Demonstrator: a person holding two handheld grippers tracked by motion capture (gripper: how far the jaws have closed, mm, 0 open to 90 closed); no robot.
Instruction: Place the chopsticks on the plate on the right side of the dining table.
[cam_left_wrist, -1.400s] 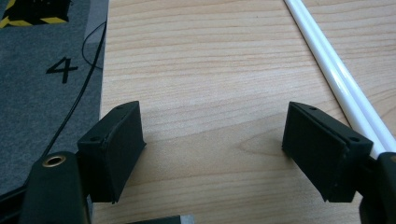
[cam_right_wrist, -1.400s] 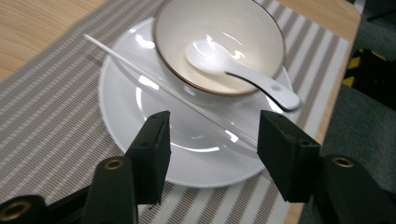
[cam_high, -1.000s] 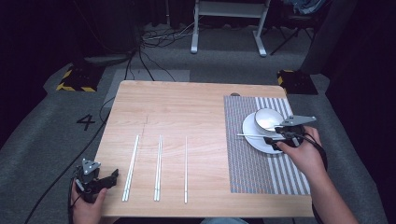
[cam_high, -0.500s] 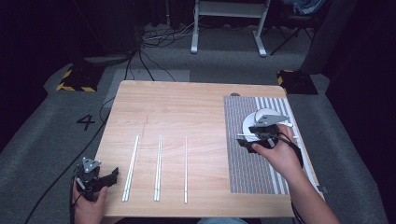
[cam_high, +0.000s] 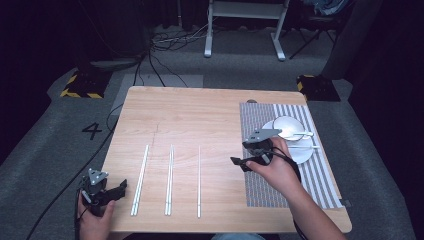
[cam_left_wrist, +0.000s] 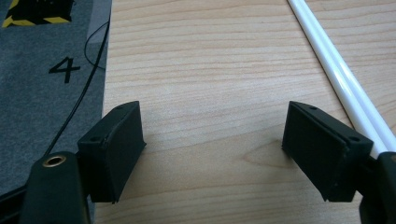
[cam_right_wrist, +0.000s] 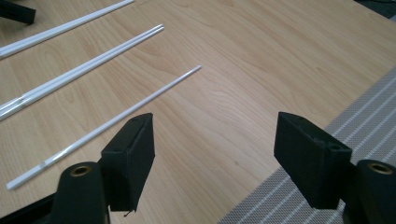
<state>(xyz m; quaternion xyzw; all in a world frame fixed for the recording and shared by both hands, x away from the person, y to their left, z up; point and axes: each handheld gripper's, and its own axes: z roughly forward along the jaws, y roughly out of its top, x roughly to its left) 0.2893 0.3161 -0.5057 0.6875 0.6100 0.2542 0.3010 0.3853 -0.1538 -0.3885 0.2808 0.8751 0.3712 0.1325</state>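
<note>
Both claws gape wide and empty over the wooden tabletop (cam_high: 200, 115): the right claw (cam_high: 248, 161) at the striped mat's (cam_high: 260, 190) edge, the left claw (cam_high: 116, 189) beside what look like white chopsticks (cam_high: 140, 179).

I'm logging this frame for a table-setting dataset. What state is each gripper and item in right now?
left gripper: open, empty, low over bare wood.
right gripper: open, empty, at the placemat's edge.
left chopstick pair: flat on the table, sticks together.
middle chopstick pair: flat, sticks together.
single chopstick: flat, alone.
bowl: upright on the plate.
plate: on the striped placemat, a chopstick lying across it.
</note>
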